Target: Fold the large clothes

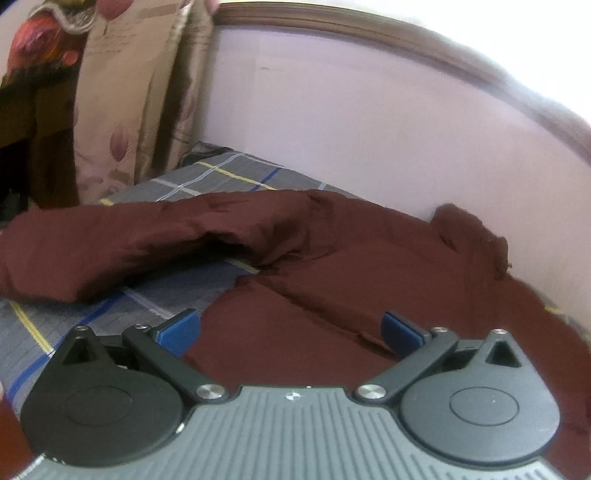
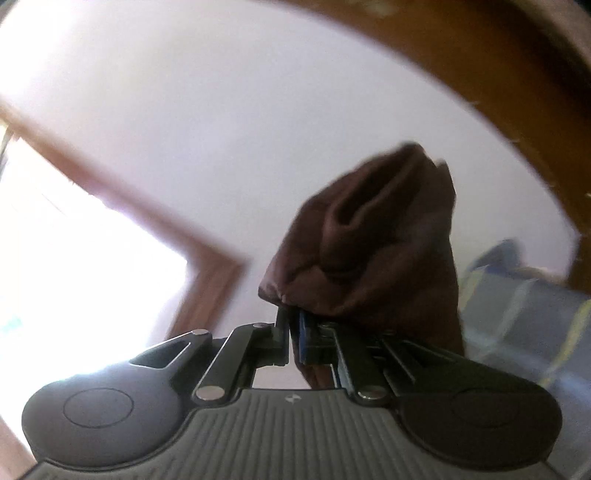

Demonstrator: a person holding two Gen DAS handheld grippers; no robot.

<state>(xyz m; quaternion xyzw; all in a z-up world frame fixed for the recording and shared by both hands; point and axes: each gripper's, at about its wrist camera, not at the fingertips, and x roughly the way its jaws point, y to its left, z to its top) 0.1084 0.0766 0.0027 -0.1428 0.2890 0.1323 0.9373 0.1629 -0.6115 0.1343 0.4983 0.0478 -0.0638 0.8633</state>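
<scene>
**Maroon garment half lifted, one sleeve left to take**

Maroon garment (image 1: 332, 266) lay spread on the checked bedsheet (image 1: 207, 177), body toward the near right, one long sleeve (image 1: 110, 243) running out to the far left w/ its long axis roughly left-right across the bed. L gripper (image 1: 290, 330) hovered just over the garment's body, blue pads (image 1: 181, 332) released wide w/ nothing between them; cloth sat directly ahead & below the fingertips. R gripper (image 2: 291, 332) was clenched on a bunched end of the same garment (image 2: 369, 236), cloth standing up past the fingers, held up against the pale wall (image 2: 258, 129).

Judgement: the spread sleeve lay left of the L gripper, so L hand was the nearer one for it; reach would need to swing left along the sleeve.

Around: floral curtain (image 1: 122, 110) at far left, wooden trim (image 1: 369, 29) above the wall. Nothing seemed to block the sleeve.
</scene>
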